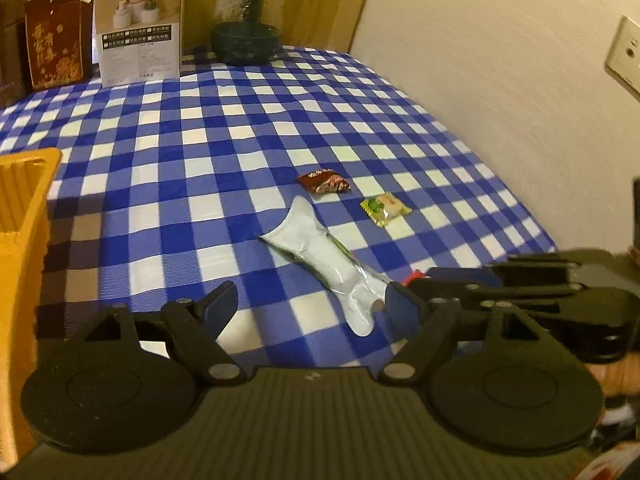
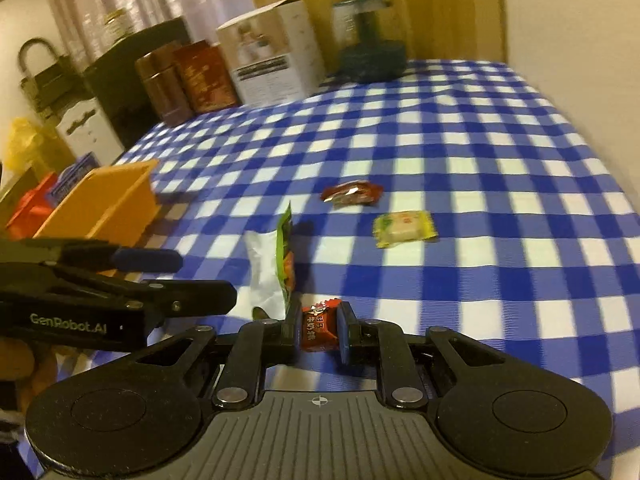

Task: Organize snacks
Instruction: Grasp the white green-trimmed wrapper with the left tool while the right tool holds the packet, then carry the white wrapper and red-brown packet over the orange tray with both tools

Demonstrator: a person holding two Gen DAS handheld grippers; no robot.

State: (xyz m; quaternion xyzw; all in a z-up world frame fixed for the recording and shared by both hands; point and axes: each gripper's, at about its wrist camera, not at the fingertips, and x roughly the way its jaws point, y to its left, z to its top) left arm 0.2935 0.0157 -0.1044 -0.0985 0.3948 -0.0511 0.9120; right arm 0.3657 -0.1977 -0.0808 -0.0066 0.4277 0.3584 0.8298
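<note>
My right gripper (image 2: 319, 330) is shut on a small red wrapped candy (image 2: 316, 326), held just above the checked tablecloth (image 2: 460, 184). A long white snack packet (image 1: 320, 256) with a green edge lies between the fingers of my open left gripper (image 1: 312, 304), its near end close to the right-hand finger; the pads do not press it. Farther out lie a dark red candy (image 1: 324, 181) and a yellow-green candy (image 1: 385, 209). An orange bin (image 1: 24, 200) stands at the left. The right wrist view shows the left gripper (image 2: 200, 280) beside the packet (image 2: 264, 272).
At the back of the table stand a white carton (image 1: 140, 24), a glass jar on a dark base (image 1: 248, 20) and brown tins (image 2: 188, 80). A wall (image 1: 500, 80) runs along the table's right edge. Red and blue items (image 2: 48, 196) sit beyond the orange bin (image 2: 104, 204).
</note>
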